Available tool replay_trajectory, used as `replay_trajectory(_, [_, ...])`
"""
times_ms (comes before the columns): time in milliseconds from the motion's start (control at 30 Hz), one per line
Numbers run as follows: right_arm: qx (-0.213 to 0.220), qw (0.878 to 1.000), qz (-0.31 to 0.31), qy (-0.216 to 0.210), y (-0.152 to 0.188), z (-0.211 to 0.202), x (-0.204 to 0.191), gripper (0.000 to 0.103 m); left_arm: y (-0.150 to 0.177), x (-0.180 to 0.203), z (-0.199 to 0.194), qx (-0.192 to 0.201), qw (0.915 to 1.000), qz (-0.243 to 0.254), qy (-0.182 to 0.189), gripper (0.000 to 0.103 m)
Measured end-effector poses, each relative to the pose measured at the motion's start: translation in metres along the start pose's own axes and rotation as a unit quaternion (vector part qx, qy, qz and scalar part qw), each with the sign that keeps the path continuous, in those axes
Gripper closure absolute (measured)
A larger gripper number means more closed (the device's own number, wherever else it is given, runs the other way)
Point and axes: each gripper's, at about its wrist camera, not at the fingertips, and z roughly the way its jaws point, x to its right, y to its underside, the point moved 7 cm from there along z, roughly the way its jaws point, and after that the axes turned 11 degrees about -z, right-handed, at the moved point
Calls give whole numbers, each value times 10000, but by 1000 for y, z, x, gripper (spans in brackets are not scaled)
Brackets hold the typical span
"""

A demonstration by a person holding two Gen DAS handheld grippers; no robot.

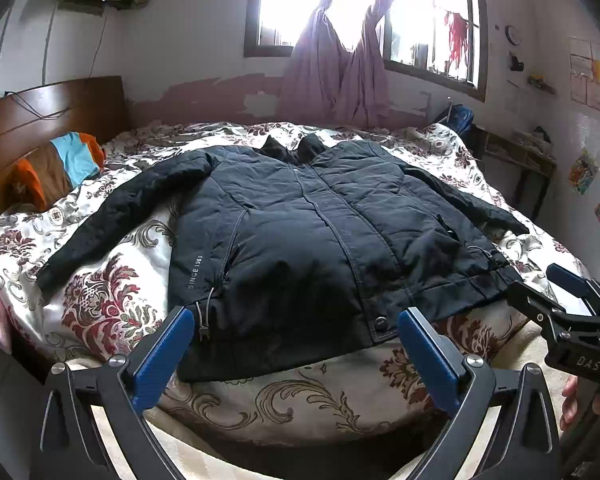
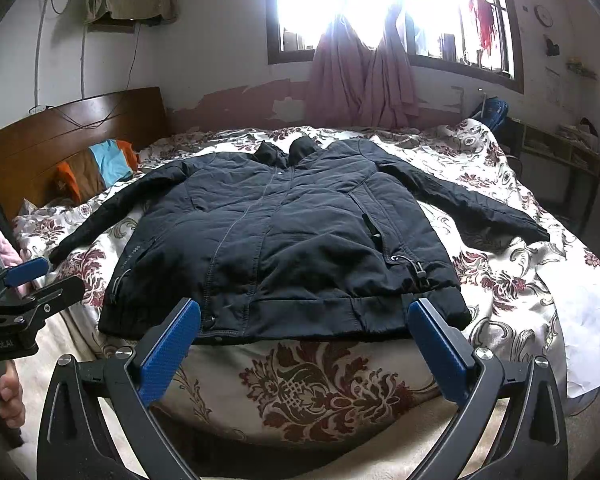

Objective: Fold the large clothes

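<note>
Bed (image 1: 112, 280) with floral quilt fills the room; wooden headboard (image 1: 60, 112) at far left, a striped orange, brown and blue pillow (image 1: 60, 168) against it. Window (image 2: 380, 8) with knotted pink curtains (image 2: 364, 80) behind the bed; a low shelf (image 2: 560, 148) against the right wall.

Dark padded jacket (image 1: 300, 240) lies flat on the quilt, front up, zipped, collar toward the window, both sleeves spread out sideways, hem nearest the bed's near edge. Nothing lies on it.

Left gripper (image 1: 296, 352): blue pads (image 1: 164, 356) spread wide, empty, hovering just short of the hem, touching nothing. Right gripper (image 2: 304, 344): likewise spread wide and empty, in front of the hem's right half.

Both point level across the bed toward the window, side by side. A hand (image 2: 8, 396) grips the left handle from below.
</note>
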Motion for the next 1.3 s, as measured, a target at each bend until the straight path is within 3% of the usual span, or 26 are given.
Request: replay_trajectory(1300, [-23,10000,17,-16,2,1,1,1,0,0,0,-12,10000,-12,11,0])
